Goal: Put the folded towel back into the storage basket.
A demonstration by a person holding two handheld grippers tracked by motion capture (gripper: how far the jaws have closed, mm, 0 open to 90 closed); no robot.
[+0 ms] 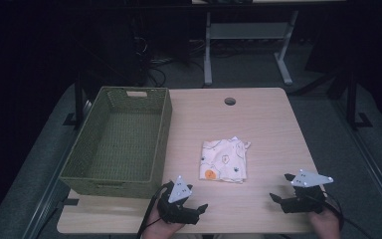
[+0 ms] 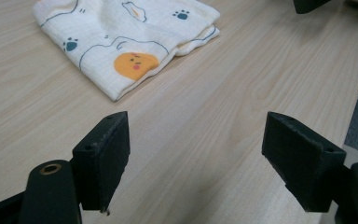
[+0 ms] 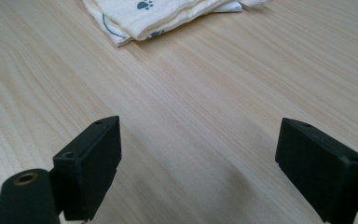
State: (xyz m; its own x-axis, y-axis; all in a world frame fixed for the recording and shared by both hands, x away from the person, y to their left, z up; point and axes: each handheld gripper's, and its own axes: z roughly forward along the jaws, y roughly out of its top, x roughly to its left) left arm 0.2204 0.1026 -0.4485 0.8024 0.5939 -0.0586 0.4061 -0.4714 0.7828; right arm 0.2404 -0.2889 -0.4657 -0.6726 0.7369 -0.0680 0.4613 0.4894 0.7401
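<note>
A folded cream cloth (image 1: 224, 159) printed with paw marks and an orange face lies near the middle of the wooden table (image 1: 268, 124). My left gripper (image 1: 201, 208) rests low at the front edge, below and left of the cloth, jaws wide apart over bare wood. From its own camera the cloth (image 2: 126, 42) lies ahead and to the left of the left gripper (image 2: 196, 154). At the front right, my right gripper (image 1: 282, 188) stands open too, nothing between its jaws. The right gripper (image 3: 198, 163) faces bare table, with the cloth's edge (image 3: 158, 16) at the top.
A green woven basket (image 1: 161, 134) with nothing in it stands on the table's left side, close beside my left gripper. A round cable hole (image 1: 230, 101) sits near the far edge. Beyond the table are a desk's white legs (image 1: 208, 55) and dark floor.
</note>
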